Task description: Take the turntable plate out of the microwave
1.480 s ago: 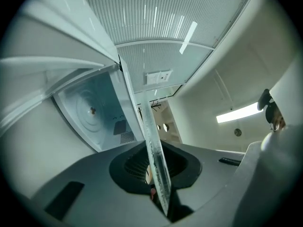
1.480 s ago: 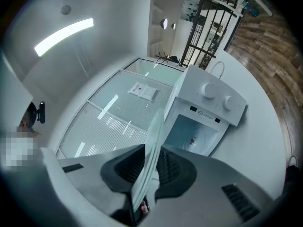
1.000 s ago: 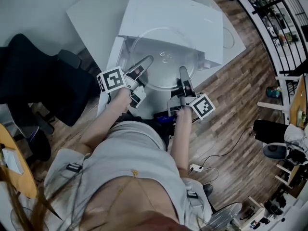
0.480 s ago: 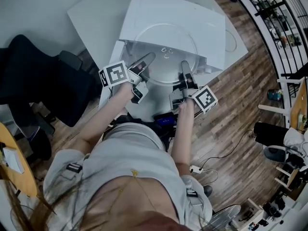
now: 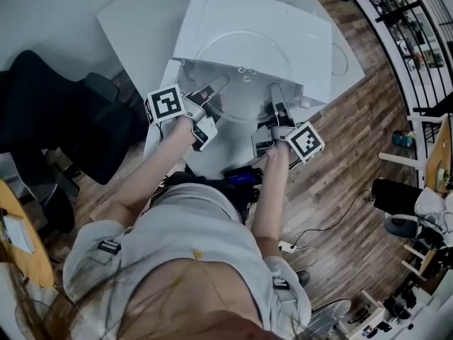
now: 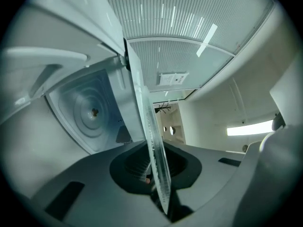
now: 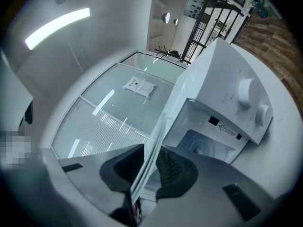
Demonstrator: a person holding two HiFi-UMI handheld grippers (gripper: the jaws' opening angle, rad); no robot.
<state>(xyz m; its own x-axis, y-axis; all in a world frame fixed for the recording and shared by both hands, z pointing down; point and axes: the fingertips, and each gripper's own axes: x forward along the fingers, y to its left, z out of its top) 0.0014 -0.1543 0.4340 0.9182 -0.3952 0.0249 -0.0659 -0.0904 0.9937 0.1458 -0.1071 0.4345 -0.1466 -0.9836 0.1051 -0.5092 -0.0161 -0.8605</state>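
The glass turntable plate (image 5: pixel 244 83) is in the air at the front of the white microwave (image 5: pixel 262 27), held roughly level between the two grippers. In the head view its far rim overlaps the microwave's top.

The left gripper (image 5: pixel 218 85) takes the plate's left rim. In its own view the jaws are nearly together and pinch the plate's edge. The ringed cavity floor (image 6: pixel 92 110) shows bare beside the plate.

The right gripper (image 5: pixel 274 94) takes the right rim. Its jaws have just opened a touch, and in its own view the ribbed pads sit on either side of the glass and pinch it. The microwave's two knobs (image 7: pixel 248 91) show off to the right.

The microwave stands on a white table (image 5: pixel 134 20) above a wooden floor (image 5: pixel 340 190).
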